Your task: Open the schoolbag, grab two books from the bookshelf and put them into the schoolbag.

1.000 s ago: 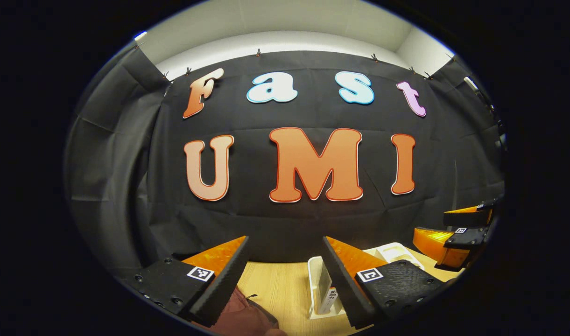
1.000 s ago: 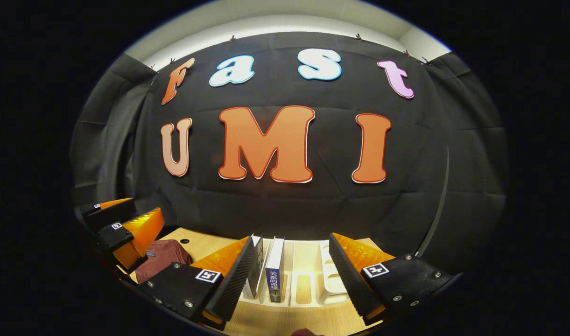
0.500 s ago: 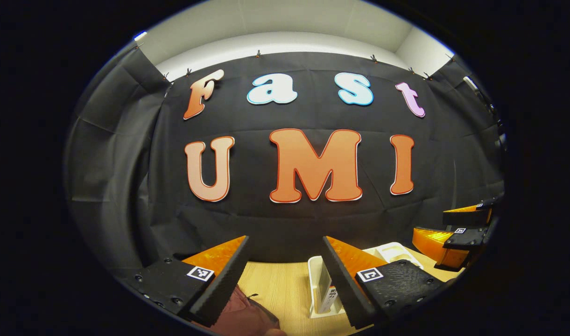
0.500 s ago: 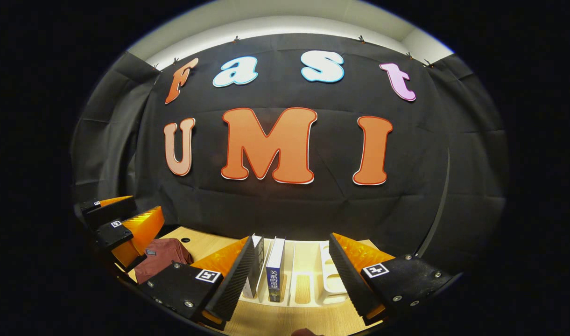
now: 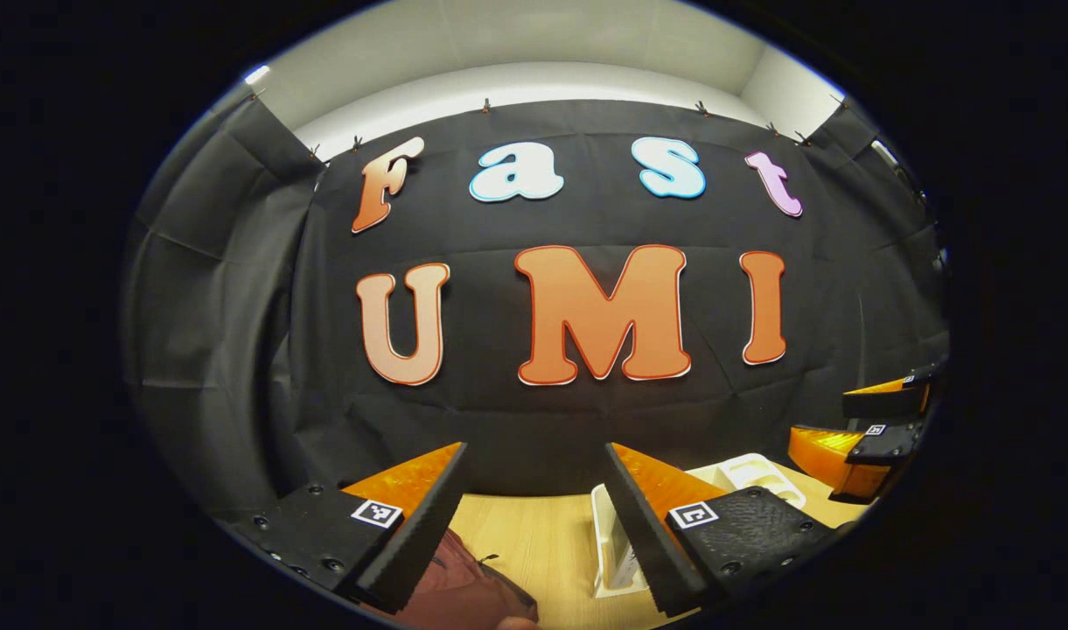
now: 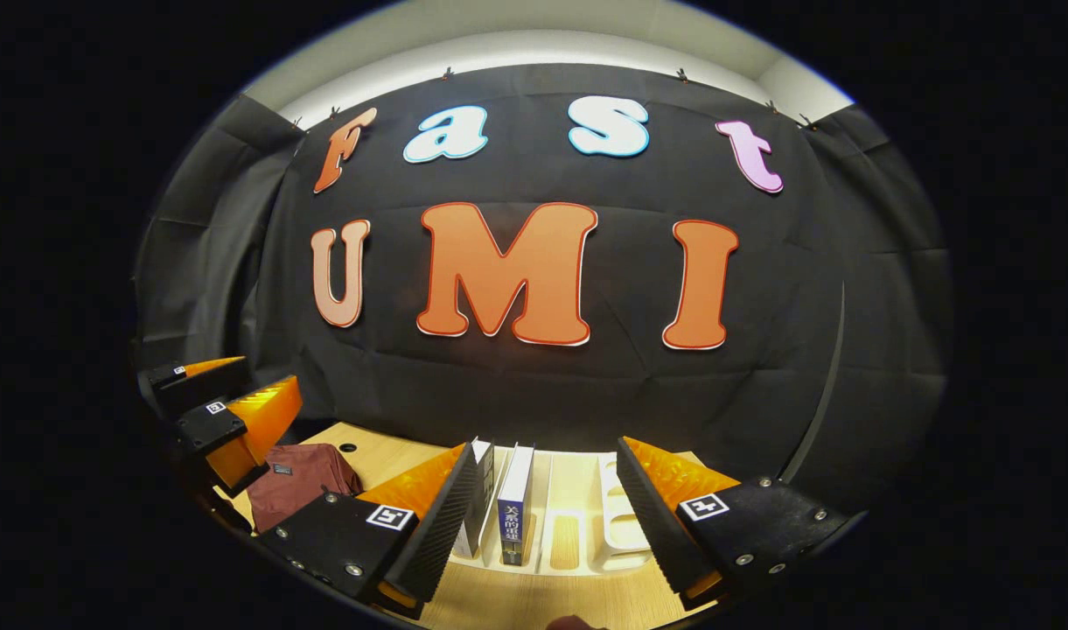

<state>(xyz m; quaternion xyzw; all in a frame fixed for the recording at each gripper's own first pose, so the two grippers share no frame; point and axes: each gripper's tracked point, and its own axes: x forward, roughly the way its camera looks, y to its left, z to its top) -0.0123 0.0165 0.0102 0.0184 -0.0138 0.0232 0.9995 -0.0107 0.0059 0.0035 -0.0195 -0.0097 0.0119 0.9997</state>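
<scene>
Both tools, left point(image 5: 534, 516) and right point(image 6: 542, 516), hang spread above the counter point(image 6: 534, 604); two books point(image 6: 514, 503) stand in the bookshelf point(image 6: 617, 538), schoolbag point(image 6: 302, 472) beside.

Desk point(image 6: 534, 604): bookshelf point(image 6: 577, 534) ahead of right claw point(image 6: 542, 516), two books point(image 6: 513, 503) upright in it; schoolbag point(image 6: 302, 472) to its left.

Maroon schoolbag point(image 6: 302, 477) lying at lower left, right gripper view. Two books point(image 6: 514, 503) standing upright in white bookshelf point(image 6: 617, 516), bottom centre.
</scene>
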